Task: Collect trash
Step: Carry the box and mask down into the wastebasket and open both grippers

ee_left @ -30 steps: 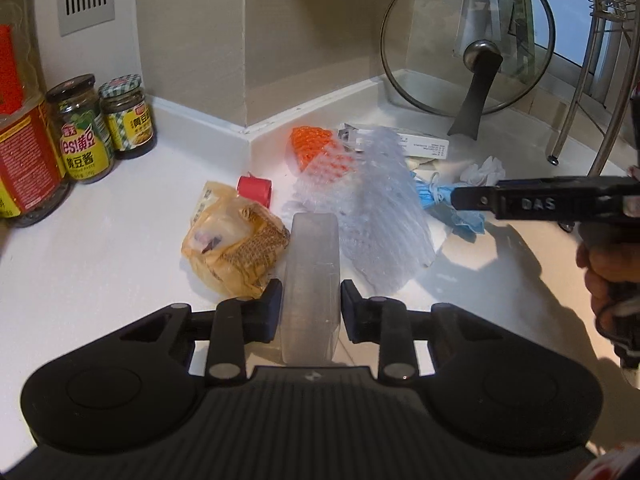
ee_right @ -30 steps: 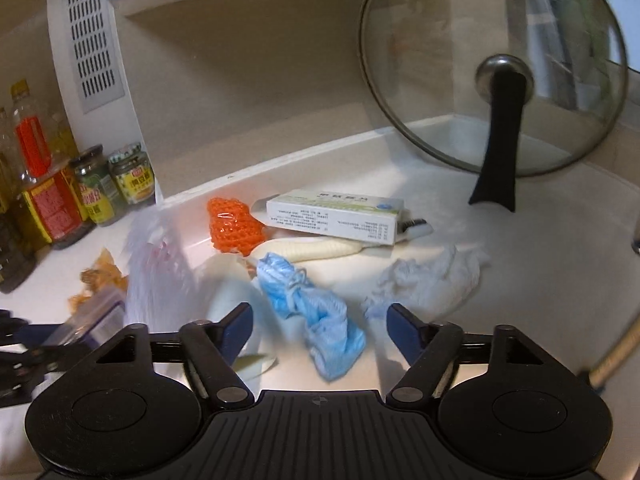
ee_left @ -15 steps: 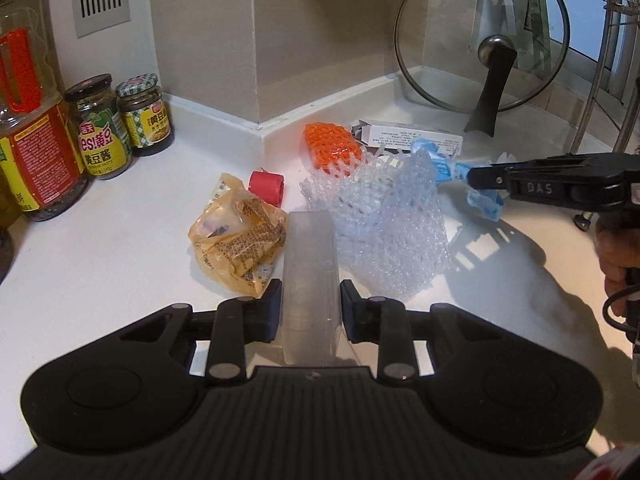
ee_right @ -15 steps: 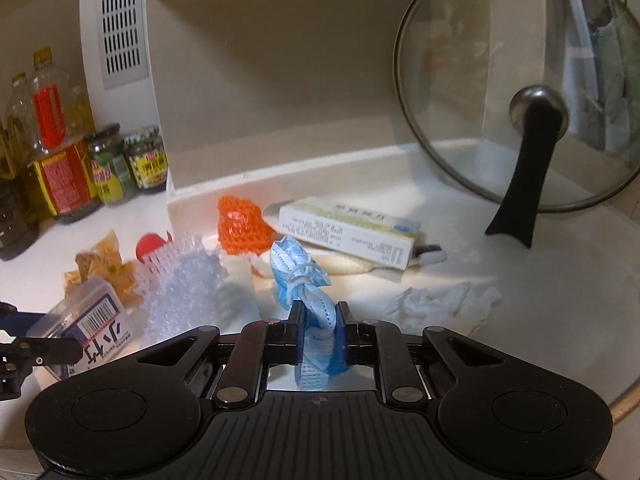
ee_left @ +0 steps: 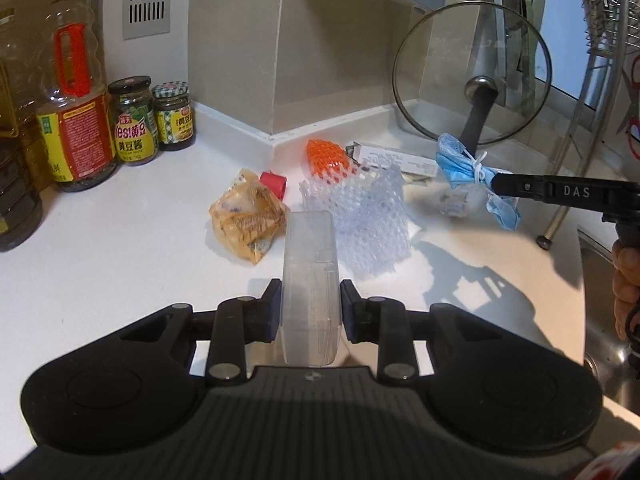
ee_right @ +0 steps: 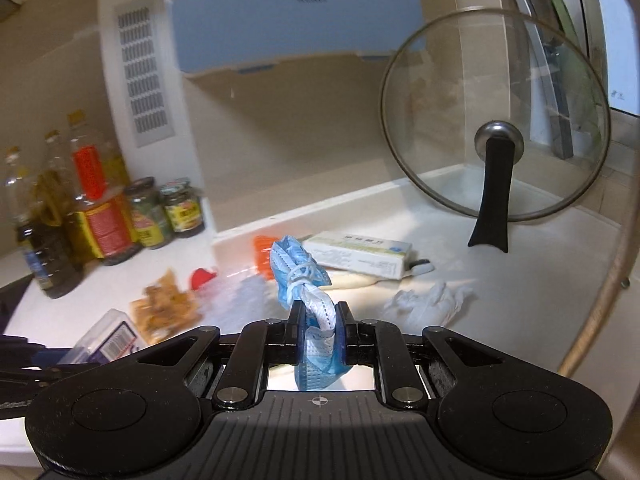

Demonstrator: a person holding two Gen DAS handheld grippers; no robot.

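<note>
My left gripper (ee_left: 308,300) is shut on a clear plastic box (ee_left: 310,276), held above the white counter (ee_left: 100,264). My right gripper (ee_right: 318,316) is shut on a crumpled blue face mask (ee_right: 298,268), lifted off the counter; the mask also shows in the left wrist view (ee_left: 464,164). On the counter lie a yellow snack wrapper (ee_left: 248,220), a red cap (ee_left: 274,184), an orange foam net (ee_left: 326,156), a clear foam net (ee_left: 368,212), a white carton (ee_right: 360,254) and a crumpled white tissue (ee_right: 424,302).
Sauce jars (ee_left: 154,120) and oil bottles (ee_left: 74,92) stand at the back left. A glass pot lid (ee_left: 472,76) leans on the back wall. A metal dish rack (ee_left: 600,60) and the sink (ee_left: 600,300) are at the right.
Both grippers have risen and drawn back from the counter. The right gripper has lifted the blue mask clear of the surface. The left keeps the clear box.
</note>
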